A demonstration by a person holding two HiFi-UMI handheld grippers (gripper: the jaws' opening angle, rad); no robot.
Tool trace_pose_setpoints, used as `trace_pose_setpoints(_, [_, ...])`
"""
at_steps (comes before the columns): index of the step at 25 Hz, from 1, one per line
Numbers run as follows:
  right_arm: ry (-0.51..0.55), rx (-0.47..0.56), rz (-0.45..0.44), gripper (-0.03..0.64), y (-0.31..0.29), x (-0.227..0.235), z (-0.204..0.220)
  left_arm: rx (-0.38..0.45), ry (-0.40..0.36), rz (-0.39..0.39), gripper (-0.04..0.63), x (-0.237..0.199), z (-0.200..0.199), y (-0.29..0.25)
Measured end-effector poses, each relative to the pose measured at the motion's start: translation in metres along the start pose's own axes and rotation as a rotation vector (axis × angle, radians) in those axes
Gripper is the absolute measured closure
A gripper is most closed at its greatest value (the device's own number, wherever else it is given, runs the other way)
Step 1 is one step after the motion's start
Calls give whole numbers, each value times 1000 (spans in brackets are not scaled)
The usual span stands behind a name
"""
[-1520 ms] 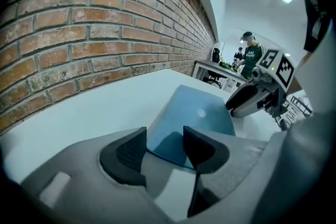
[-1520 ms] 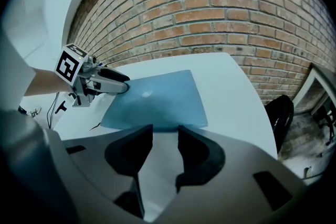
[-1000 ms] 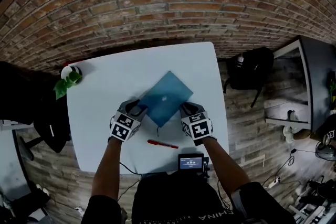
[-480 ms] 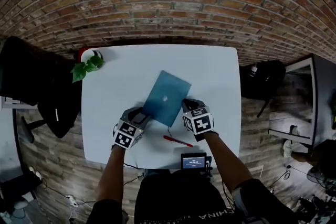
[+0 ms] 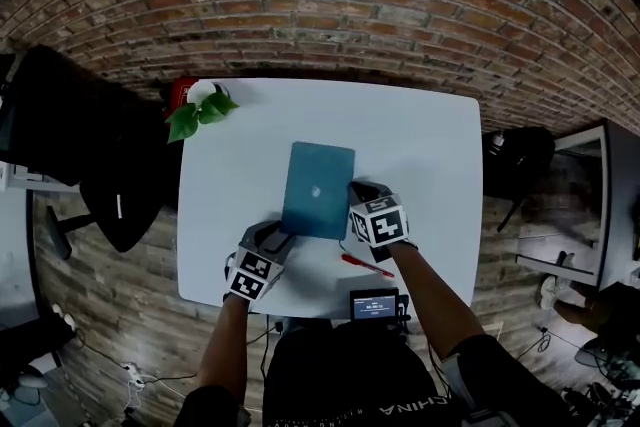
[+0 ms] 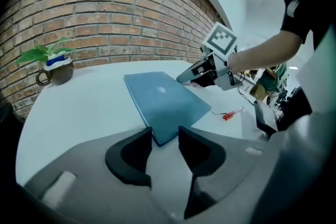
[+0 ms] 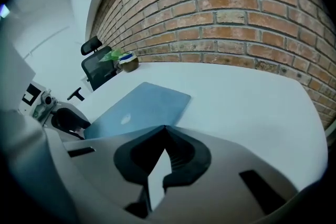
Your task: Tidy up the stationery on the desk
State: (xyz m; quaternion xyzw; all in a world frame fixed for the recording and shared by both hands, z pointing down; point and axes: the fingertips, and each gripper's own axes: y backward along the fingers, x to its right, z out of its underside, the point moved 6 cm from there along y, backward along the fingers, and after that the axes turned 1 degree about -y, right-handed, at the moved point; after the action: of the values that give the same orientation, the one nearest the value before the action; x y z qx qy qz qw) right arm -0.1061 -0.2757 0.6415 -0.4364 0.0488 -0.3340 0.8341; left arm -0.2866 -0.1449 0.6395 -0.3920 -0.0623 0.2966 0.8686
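Two grippers are set against a closed blue laptop (image 5: 318, 188), which lies flat near the middle of the white worktop (image 5: 430, 145), its long sides running away from the person.

L gripper (image 5: 281, 239) is placed at the laptop's near-left corner. Its jaws are seen apart w/ a moderate gap and have just been closing. The corner sits right at the gap betw. the tips, but no pad is pressed on it.

R gripper (image 5: 357, 192) is held at the laptop's right edge, toward the near end. Its jaws are brought fully together, tips meeting, w/ nothing clamped betw. them. Whether the tips touch the edge can't be told.

A red pen (image 5: 367, 265) is left on the worktop near the front edge, to the near-right of the laptop and apart from it, just beside the right wrist. A small black device w/ a lit screen (image 5: 374, 305) is fixed at the near edge. A potted plant (image 5: 200, 108) is kept at the far-left corner, a black chair (image 5: 105, 205) stands off the left side, and a brick wall (image 5: 320, 5) runs behind.
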Motion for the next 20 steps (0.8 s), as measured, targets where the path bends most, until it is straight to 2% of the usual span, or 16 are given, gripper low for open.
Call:
trace_pose_setpoints(11, [1,-8,13,605,-10,-24,-2,-1,22,-28,436,0,19,16])
trace_pose_setpoints(15, [-12,-34,-1,555,-1,-27,4,6,24,-19,436,0,19,21])
trace_pose_setpoints(20, [-28,-33,-8,546,14,-33,13,42,30,-11,442,-5,10,28])
